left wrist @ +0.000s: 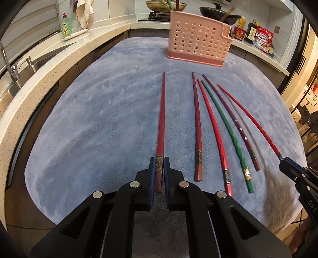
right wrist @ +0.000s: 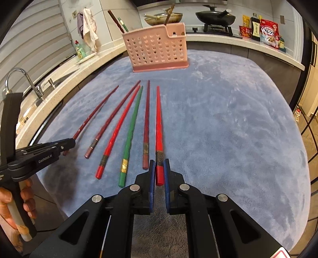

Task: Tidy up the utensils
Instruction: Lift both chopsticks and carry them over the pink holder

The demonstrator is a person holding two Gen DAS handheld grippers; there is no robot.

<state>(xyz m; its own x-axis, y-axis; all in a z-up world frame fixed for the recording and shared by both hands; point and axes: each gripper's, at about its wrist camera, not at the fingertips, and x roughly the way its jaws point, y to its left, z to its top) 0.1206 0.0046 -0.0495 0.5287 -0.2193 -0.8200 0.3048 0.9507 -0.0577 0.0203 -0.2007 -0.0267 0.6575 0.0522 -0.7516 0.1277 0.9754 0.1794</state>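
Several chopsticks lie side by side on a blue cloth, pointing at a pink perforated holder at its far edge. My left gripper is shut on the banded end of the leftmost dark red chopstick. My right gripper is shut on the banded end of the rightmost bright red chopstick. Between them rest a green chopstick and three red or maroon ones. In the right wrist view the holder has a few chopsticks standing in it, and the left gripper shows at the left edge.
A sink with a tap and a green soap bottle line the counter on the left. Pans sit on the stove behind the holder. Food packets stand at the back right. A hand grips the left gripper's handle.
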